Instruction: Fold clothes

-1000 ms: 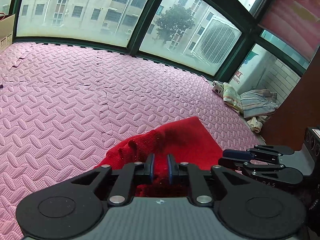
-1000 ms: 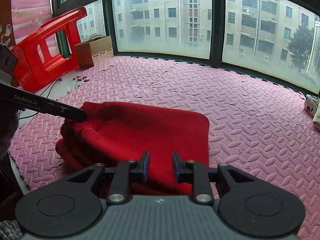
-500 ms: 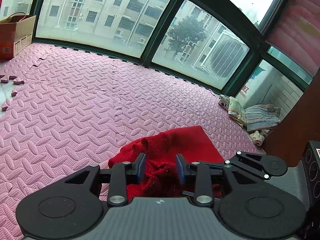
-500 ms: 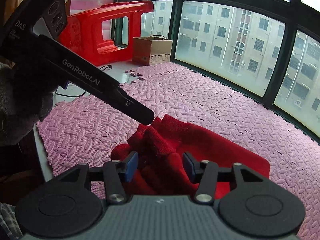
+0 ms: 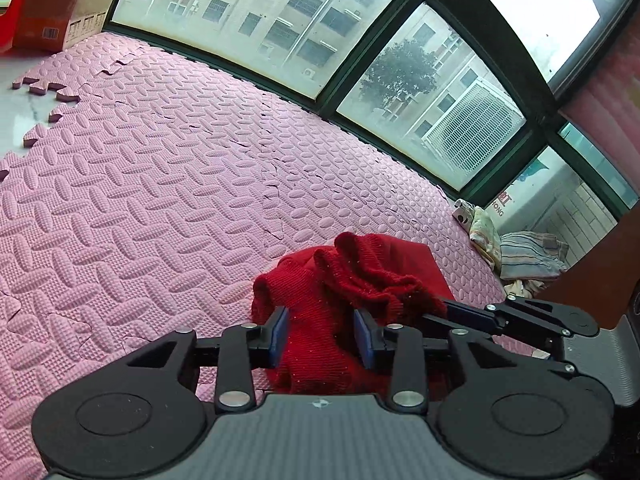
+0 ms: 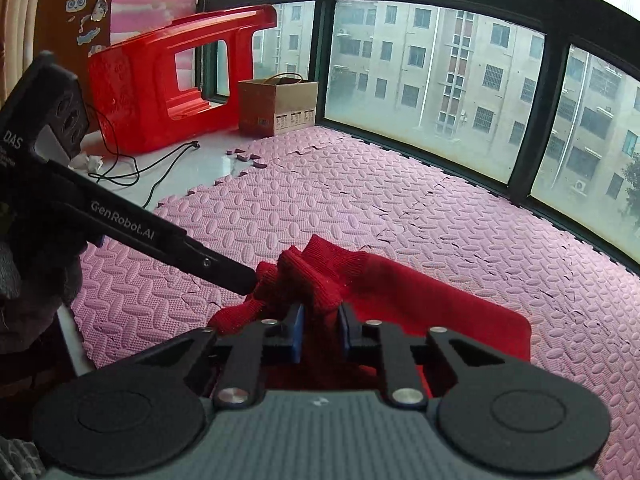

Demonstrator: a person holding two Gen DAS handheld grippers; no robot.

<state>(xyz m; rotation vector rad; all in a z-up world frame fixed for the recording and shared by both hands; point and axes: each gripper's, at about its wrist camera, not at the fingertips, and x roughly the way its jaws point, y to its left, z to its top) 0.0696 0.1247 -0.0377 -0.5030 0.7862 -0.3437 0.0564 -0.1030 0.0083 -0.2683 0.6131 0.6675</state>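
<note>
A red knit sweater lies on the pink foam mat, its near edge bunched into ridges. My left gripper has its jaws opening, with a lump of the sweater in the gap and the blue pads apart from each other. In the right wrist view its dark tip touches the bunched edge of the sweater. My right gripper is closing, its pads pinching a raised fold of the knit. From the left wrist view it reaches in from the right, tips buried in the cloth.
A cardboard box and a tipped red plastic stool stand by the window on bare white floor, with a black cable trailing there. A heap of striped clothes lies at the mat's far right corner. Windows close off the far side.
My left gripper has let its jaws spread apart. My right gripper opened wide, then closed on a fold. Both swung leftward, and the sweater's near edge is more bunched.
</note>
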